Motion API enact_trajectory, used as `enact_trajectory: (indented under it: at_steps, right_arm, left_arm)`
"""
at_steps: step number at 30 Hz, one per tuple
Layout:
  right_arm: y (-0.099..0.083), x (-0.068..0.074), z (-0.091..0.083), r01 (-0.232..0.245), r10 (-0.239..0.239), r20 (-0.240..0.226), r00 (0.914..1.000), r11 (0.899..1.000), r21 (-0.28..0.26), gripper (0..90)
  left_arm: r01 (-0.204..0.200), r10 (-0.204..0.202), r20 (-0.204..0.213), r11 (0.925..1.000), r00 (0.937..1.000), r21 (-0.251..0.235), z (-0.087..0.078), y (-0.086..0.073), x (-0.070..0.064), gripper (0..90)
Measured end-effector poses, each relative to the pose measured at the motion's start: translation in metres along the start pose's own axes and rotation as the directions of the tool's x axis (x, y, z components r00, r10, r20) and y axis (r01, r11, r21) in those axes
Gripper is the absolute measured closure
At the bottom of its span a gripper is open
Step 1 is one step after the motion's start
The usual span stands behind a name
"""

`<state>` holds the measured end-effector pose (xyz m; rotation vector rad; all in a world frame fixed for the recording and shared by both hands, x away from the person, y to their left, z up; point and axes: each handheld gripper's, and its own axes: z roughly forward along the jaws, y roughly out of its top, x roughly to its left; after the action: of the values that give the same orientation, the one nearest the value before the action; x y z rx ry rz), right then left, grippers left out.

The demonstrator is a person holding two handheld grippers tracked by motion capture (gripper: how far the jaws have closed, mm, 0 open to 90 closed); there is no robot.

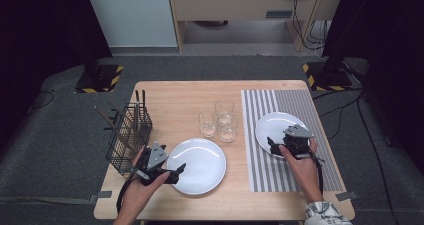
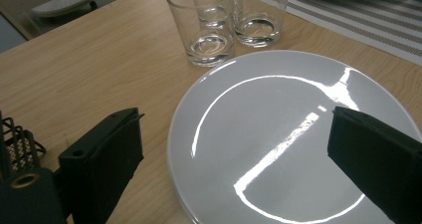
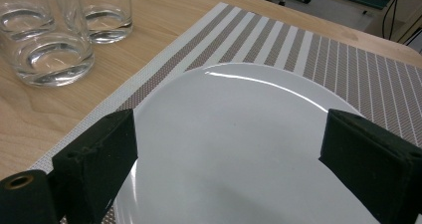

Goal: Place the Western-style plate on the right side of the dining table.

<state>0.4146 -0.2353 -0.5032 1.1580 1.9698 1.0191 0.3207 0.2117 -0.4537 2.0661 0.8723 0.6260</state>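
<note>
Plate (image 2: 278, 134) between left fingers (image 2: 102, 159), glasses (image 2: 201, 25) beyond, second plate (image 3: 234, 149) on placemat (image 3: 318, 55) between right fingers (image 3: 94, 159), basket (image 1: 129, 135) left of left fingers.

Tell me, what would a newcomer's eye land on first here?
Probably the two white plates: the larger plate on the bare wood near the front of the table, with the left gripper open at its left edge, and the smaller plate on the striped placemat, with the right gripper open at its near rim. Between them stand three empty glasses, and a black wire basket of utensils sits at the left edge.

Wooden table (image 1: 175, 97), wire caddy (image 1: 129, 135), three glasses (image 1: 218, 121), white plate (image 1: 197, 166), striped placemat (image 1: 300, 105)
</note>
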Motion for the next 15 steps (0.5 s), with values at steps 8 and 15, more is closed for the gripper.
enact_trajectory:
  at_steps: [8,15]
  right_arm:
    - [-0.002,0.003,0.001,0.015,-0.015,-0.015,0.9998,1.0,0.012,11.6]
    - [-0.006,0.003,0.006,0.069,-0.068,-0.018,0.9975,0.996,0.052,15.9]
  left_arm:
    - [0.04,-0.04,-0.032,0.9992,0.9987,-0.002,-0.022,0.008,0.012,6.1]
    - [0.065,-0.067,-0.052,0.997,0.9964,-0.041,-0.039,0.006,0.024,5.1]
